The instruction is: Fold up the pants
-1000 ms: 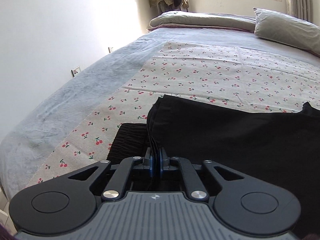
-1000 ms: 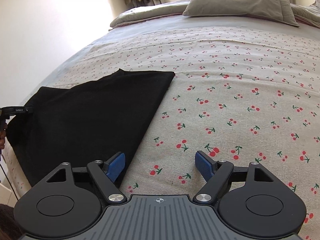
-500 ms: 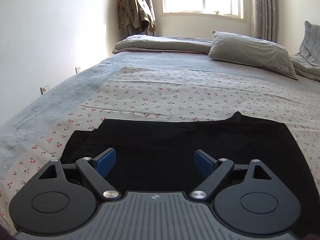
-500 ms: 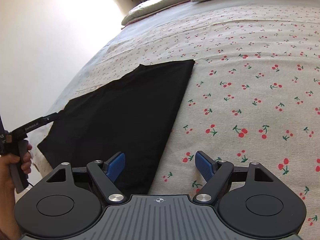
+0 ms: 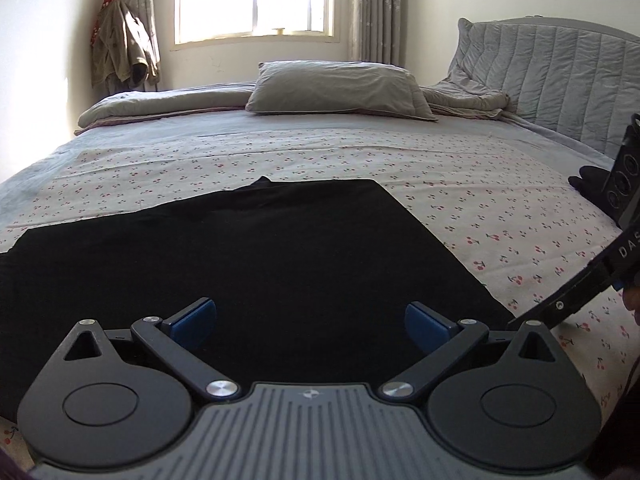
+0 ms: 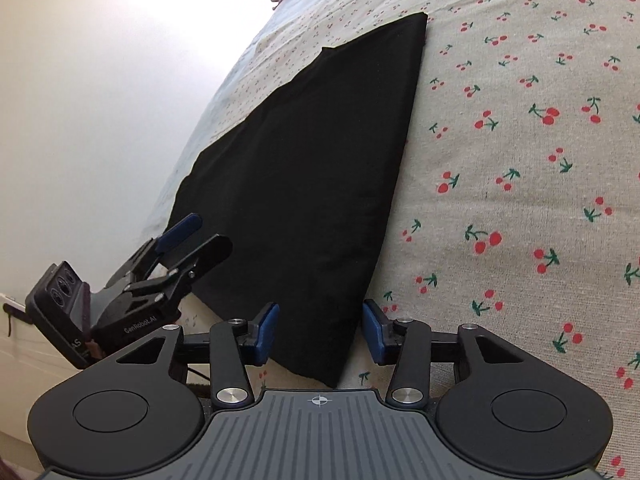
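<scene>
Here the black pants (image 5: 256, 256) lie folded flat on my cherry-print sheet (image 5: 500, 208), near the foot edge of the bed (image 5: 168, 136), with one straight folded side running away from my right camera (image 6: 320, 168). My left gripper (image 5: 310, 322) is released, its blue pads spread wide over the near part of the cloth and holding nothing. My right gripper (image 6: 318, 330) is also released, though less widely: its pads (image 6: 266, 330) straddle the near corner of the pants, one over the black fabric, the other over the sheet. I cannot tell whether they touch the cloth. In the right view the left gripper (image 6: 192, 240) hangs just beside the pants' left edge. Farther off, a grey pillow (image 5: 340, 88) and a rumpled quilt (image 5: 464, 100) rest against the padded headboard (image 5: 560, 76), below a bright window (image 5: 256, 0).
</scene>
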`<state>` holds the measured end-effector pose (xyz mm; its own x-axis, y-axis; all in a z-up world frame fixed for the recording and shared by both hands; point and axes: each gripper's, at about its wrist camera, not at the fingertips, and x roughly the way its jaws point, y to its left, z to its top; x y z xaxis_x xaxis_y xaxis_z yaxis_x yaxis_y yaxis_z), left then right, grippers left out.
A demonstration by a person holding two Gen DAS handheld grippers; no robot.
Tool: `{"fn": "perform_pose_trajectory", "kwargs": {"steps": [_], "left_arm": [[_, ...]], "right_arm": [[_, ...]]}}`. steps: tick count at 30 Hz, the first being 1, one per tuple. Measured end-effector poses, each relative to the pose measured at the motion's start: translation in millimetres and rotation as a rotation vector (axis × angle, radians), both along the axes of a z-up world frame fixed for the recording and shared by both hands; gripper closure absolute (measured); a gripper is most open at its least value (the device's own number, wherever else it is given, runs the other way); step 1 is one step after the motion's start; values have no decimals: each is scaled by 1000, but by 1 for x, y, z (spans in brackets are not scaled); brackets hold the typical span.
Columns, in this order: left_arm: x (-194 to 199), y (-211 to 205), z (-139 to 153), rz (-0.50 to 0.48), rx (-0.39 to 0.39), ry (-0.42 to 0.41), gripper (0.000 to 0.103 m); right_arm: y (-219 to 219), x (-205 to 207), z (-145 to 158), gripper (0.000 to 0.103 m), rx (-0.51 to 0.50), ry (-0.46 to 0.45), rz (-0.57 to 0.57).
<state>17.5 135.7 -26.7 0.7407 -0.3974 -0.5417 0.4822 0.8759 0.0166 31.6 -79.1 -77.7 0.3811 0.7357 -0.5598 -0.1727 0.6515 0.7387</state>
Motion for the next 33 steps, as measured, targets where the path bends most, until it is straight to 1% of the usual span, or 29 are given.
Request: {"fn": "perform_pose_trajectory", "kwargs": {"steps": [2,7,9,12,14,16,18,20,21,23,25,27,29,30,32,33], "left_arm": [[-9,-7,-5,-82,17,-14,0],[-27,-22,-10,-237,53,-81,0],[-32,-28,-11,-285,51,-103,0],[-34,-36,-12,-334,28,-94,0],[-35,-43,-15,-349,26,-89,1],[-34,-49,-18,-331,33,-105,3],[-34,-55,-21,-298,37,-124,7],[-35,-61,-23,-262,62,-160,13],[-34,-65,-26,-243,88,-185,15],[-33,-76,-34,-199,178,-245,23],[-31,-83,-44,-165,257,-286,30],[-31,-84,-47,-148,268,-305,33],[-30,-83,-47,-140,262,-301,39],[-31,-82,-47,-133,258,-297,41],[-29,-81,-47,-127,250,-285,53],[-28,-81,-47,-128,246,-281,56]], "right_arm": [[-1,-3,-1,71,10,9,10],[-6,-5,4,73,49,17,11],[-7,-4,9,73,59,9,10],[-7,-2,16,73,78,-7,11],[-6,1,22,73,100,-15,11],[-7,3,27,73,118,-25,13],[-5,5,31,73,131,-35,16],[-4,8,34,73,142,-43,18],[-4,9,35,73,144,-46,18],[-3,13,34,71,139,-47,13],[-7,17,28,70,109,-35,-11],[-12,25,14,70,63,0,-59],[-17,34,1,70,44,26,-95],[-21,39,-4,70,67,34,-110],[-25,48,-8,72,111,26,-141],[-25,55,-8,72,121,7,-165]]}}
